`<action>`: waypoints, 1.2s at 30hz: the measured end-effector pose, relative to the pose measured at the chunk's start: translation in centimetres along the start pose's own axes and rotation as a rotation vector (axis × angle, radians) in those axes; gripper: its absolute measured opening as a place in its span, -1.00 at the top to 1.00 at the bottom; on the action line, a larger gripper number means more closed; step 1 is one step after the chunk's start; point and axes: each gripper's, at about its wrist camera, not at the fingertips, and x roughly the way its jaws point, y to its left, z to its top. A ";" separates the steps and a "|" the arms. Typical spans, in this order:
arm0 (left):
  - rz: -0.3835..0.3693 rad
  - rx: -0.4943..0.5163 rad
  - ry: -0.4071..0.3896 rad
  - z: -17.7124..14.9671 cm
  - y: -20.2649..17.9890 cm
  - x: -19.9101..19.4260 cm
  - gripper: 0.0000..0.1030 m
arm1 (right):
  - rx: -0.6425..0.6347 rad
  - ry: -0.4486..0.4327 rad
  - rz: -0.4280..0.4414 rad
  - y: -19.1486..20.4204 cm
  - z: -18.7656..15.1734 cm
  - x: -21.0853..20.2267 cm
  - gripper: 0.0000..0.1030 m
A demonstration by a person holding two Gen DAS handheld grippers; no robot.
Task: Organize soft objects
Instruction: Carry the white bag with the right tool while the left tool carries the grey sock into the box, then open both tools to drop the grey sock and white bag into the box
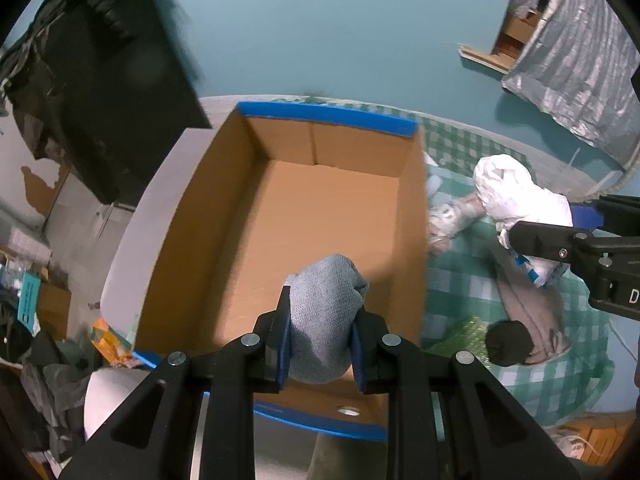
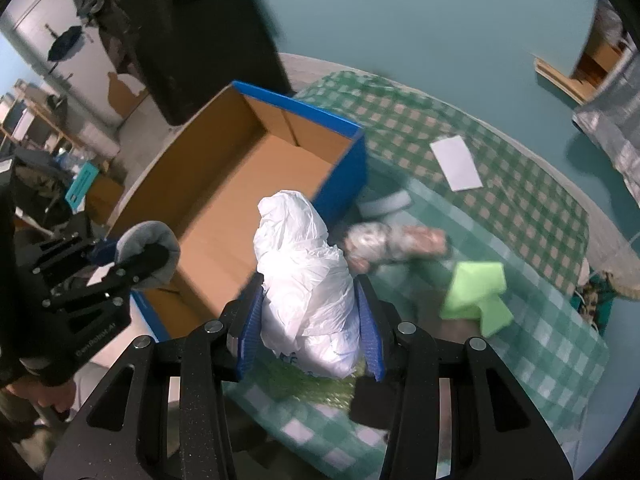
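My left gripper point(image 1: 320, 344) is shut on a rolled grey-blue cloth point(image 1: 324, 320) and holds it over the near end of an open cardboard box with blue edges point(image 1: 280, 216), whose inside is bare. My right gripper point(image 2: 310, 320) is shut on a crumpled white plastic bag point(image 2: 308, 276) and holds it above the checked cloth, just right of the box point(image 2: 240, 184). The left gripper with its grey cloth point(image 2: 148, 252) shows at the left of the right wrist view. The right gripper with the white bag point(image 1: 516, 200) shows at the right of the left wrist view.
A green checked cloth point(image 2: 520, 200) covers the table. On it lie a green sponge cloth point(image 2: 476, 296), a clear wrapped bundle point(image 2: 392, 240), a white paper point(image 2: 456, 158), a black ball point(image 1: 508, 342) and a beige garment point(image 1: 532, 312). A black cabinet point(image 1: 100, 80) stands behind the box.
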 end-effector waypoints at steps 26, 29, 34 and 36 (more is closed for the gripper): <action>0.000 -0.071 0.081 0.5 6.3 3.2 0.45 | -0.083 0.103 0.053 7.5 5.6 7.4 0.12; -0.001 -0.078 0.076 0.5 6.4 3.0 0.36 | -0.082 0.098 0.042 7.8 5.7 7.4 0.03; -0.007 -0.084 0.062 0.3 6.5 2.5 0.08 | -0.068 0.076 0.025 7.7 5.6 7.0 -0.34; -0.010 -0.084 0.062 0.2 6.4 2.4 0.03 | -0.056 0.071 0.024 7.5 5.6 6.8 -0.37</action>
